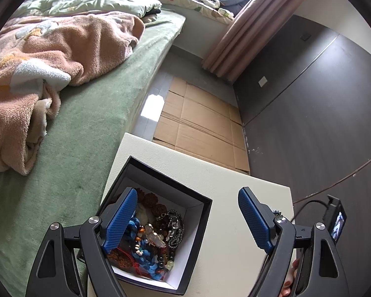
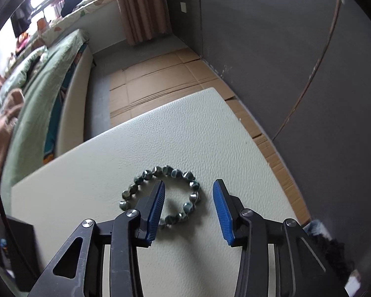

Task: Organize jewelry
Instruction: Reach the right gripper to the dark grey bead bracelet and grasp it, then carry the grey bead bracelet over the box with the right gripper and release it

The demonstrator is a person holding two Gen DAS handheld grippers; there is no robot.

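A black box [image 1: 170, 170] with a white lining stands on the cream table top [image 1: 235, 210]. It holds a heap of jewelry [image 1: 155, 235]: blue beads, dark chains, brown seed beads and a pale stone. My left gripper [image 1: 188, 190] is open wide, its left finger over the box and its right finger over bare table. In the right wrist view a bracelet of dark green faceted beads [image 2: 158, 170] lies flat on the table top [image 2: 185, 128]. My right gripper [image 2: 190, 182] is open just above it. One finger is inside the ring and the other outside, and the pads do not press the beads.
A bed with a green sheet [image 1: 91, 123] and a pink blanket [image 1: 49, 57] runs along the table's left side. Flattened cardboard [image 1: 200, 123] covers the floor beyond the table, by a dark wall [image 1: 309, 99] and a curtain [image 1: 237, 37]. A small screen device [image 1: 336, 222] sits at right.
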